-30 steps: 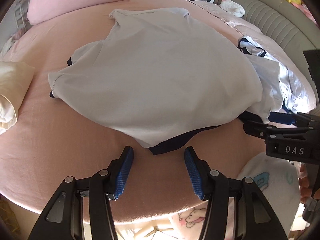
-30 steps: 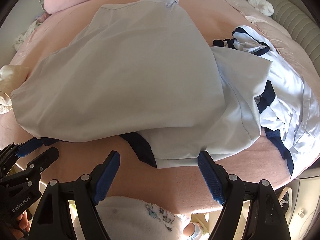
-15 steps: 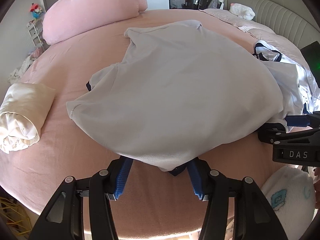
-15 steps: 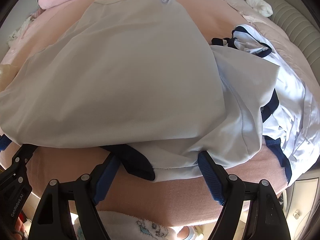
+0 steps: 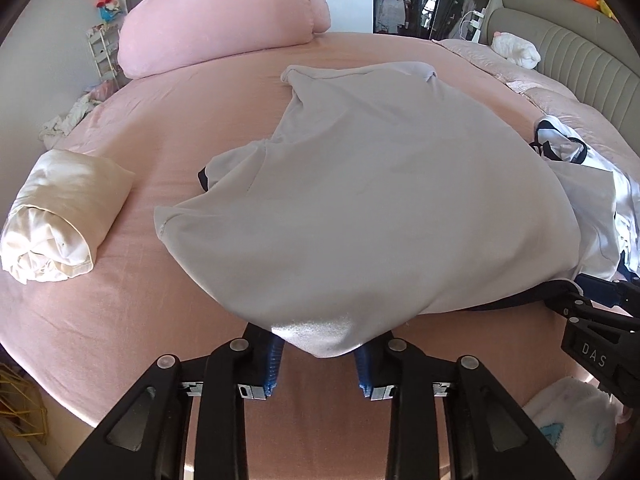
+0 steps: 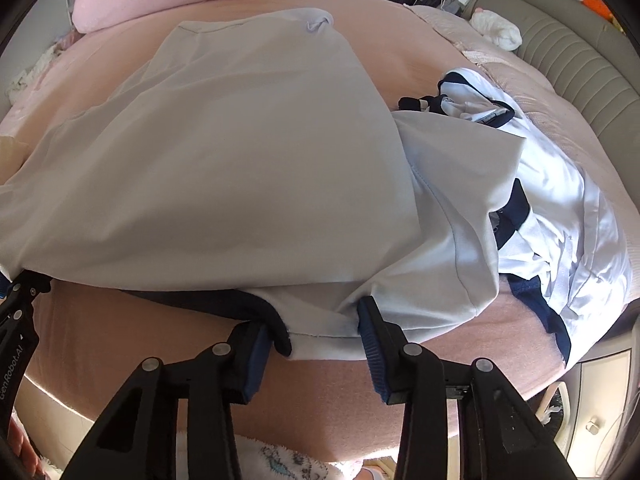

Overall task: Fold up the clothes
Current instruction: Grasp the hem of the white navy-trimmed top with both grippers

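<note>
- We see the left gripper at the near edge of the pink bed, its jaws closing with the near hem of the grey shirt hanging down between the blue pads; whether the pads already press the cloth we cannot tell.
- From that gripper the grey shirt spreads forward across the bed, its far edge well ahead, near the pink pillow.
- To the left of the left gripper, well apart, lies a rolled cream cloth.
- We see the right gripper also at the bed's near edge, jaws closing around a corner of the shirt where a dark navy trim meets pale fabric; the cloth sits between the pads and both pads touch it at its sides.
- To the right of the right gripper and ahead lies a pile of white clothes with navy bands, partly tucked under the grey shirt's edge.
- Beyond that pile, far right, runs a grey padded headboard.
- In the left view the right gripper shows at the right edge, just beside the shirt's hem.
</note>
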Available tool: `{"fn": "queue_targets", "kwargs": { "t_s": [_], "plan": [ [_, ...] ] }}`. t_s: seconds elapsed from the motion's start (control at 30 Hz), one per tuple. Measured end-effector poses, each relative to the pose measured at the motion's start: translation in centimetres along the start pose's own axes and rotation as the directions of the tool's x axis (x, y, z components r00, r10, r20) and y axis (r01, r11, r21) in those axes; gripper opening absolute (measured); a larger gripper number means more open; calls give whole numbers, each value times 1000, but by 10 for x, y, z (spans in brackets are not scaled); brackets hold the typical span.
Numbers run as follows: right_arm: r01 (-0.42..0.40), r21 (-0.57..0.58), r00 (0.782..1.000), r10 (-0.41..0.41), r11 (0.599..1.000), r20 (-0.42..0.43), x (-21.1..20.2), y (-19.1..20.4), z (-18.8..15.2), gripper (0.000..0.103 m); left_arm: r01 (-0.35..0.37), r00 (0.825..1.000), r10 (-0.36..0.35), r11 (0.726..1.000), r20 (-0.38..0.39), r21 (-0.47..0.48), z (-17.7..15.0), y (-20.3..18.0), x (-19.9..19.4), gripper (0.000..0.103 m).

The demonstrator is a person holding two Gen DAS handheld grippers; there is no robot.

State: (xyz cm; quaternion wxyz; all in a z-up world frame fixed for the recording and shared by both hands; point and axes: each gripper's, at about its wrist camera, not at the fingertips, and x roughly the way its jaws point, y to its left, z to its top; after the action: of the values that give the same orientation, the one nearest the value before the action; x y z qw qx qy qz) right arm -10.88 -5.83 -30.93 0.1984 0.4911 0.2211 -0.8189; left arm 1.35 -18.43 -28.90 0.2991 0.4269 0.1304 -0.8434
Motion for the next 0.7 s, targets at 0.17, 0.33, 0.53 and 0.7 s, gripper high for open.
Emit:
{"fn": "queue_targets", "kwargs": {
  "t_s": [0.17,0.33,0.53,0.7],
  "plan": [
    [39,14,999,-39,999,15,-5,-7,6,34,-1,1000,0,998,-16,-68,13,14,5,27],
    [7,25,1000,-8,1000,29,-14,-11,7,34,3,1000,-3,996,1,-93,20,24,6,29],
    [-57,91,997,52,994,54,-22,-30,15,34,17,1000,-15,992,19,-127,31,34,-5,30],
    [-42,177,996,27,983,91,-38,-53,16,34,-3,1000,6,993,28,-116,37,39,-14,30]
  ]
}}
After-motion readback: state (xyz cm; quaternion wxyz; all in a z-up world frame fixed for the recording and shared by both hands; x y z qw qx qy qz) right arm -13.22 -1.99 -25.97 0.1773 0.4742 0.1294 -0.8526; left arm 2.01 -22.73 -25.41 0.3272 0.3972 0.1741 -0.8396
